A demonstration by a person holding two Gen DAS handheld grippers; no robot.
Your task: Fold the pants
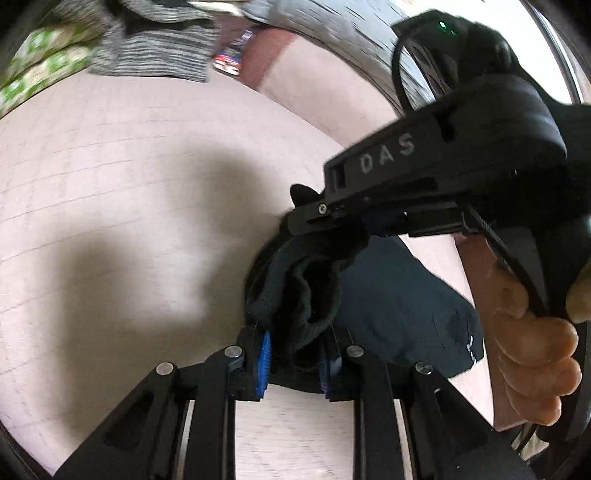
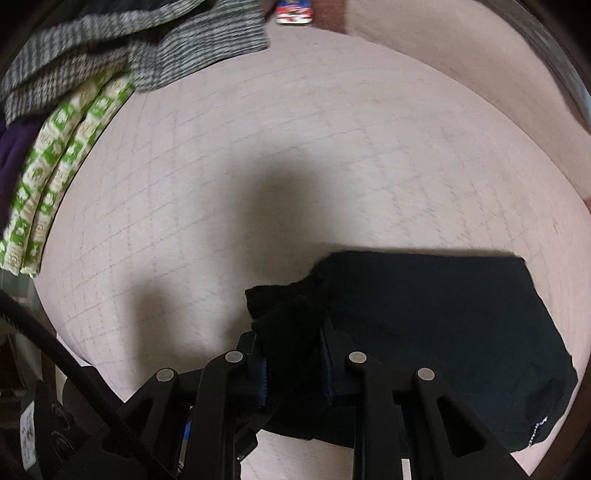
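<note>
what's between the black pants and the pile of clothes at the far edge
Nothing: in the right wrist view only bare pale gridded surface, crossed by shadows, separates the pants from the clothes pile.

— What's the surface underneath?

— A pale pink sheet [image 2: 332, 155] printed with a faint grid of thin lines, spread flat. Soft dark shadows fall across its middle.

— And along the far edge?

— A heap of grey houndstooth fabric [image 2: 155, 48], with green-and-cream patterned cloth [image 2: 62, 147] folded just beside it and something purple [image 2: 14, 147] at the left. A small red-and-blue printed item [image 2: 293, 11] lies further back, too blurred to identify.

— Any light source?

— Bright light at the upper right in the left wrist view [image 1: 517, 22], blown out.
</note>
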